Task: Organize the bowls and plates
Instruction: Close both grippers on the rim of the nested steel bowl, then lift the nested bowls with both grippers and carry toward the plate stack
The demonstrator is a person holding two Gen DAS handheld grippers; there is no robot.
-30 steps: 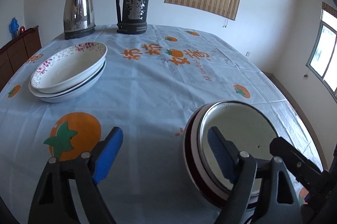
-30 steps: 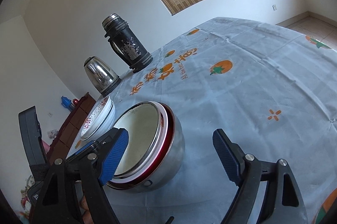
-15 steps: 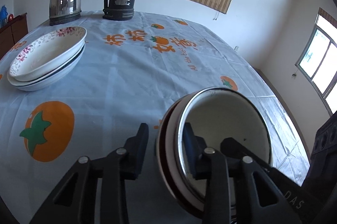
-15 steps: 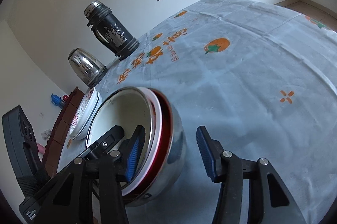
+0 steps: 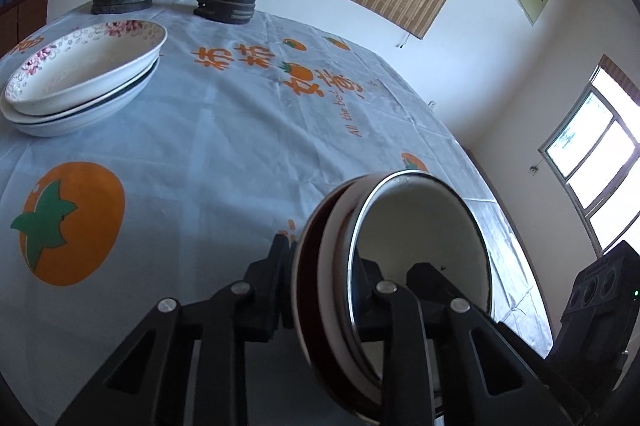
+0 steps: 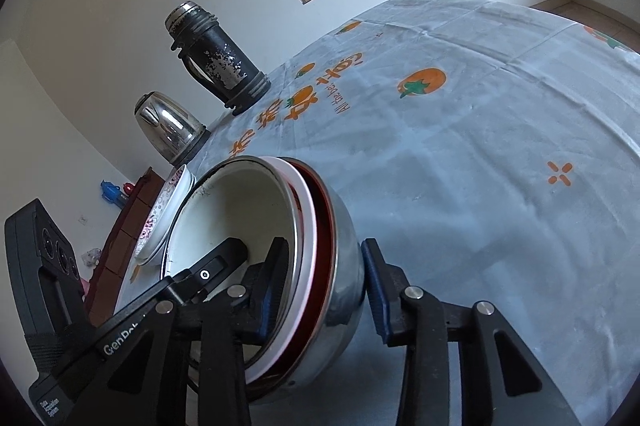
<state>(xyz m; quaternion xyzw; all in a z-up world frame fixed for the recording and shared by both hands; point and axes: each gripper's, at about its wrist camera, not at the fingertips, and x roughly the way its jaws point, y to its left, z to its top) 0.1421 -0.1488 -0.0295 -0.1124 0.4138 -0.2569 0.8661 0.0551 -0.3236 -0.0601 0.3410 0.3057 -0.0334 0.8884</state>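
— Pale tablecloth (image 5: 224,153) with orange fruit prints; where's the work?
— Lower middle of both views: nested bowls (image 5: 400,266), tilted. The left gripper (image 5: 326,280) and right gripper (image 6: 320,284) each straddle the rim, jaws closing, one finger inside, one outside.
— Advice?
— Squeeze evenly and lift level, I'd say, then head for the plates (image 5: 80,81), upper left.
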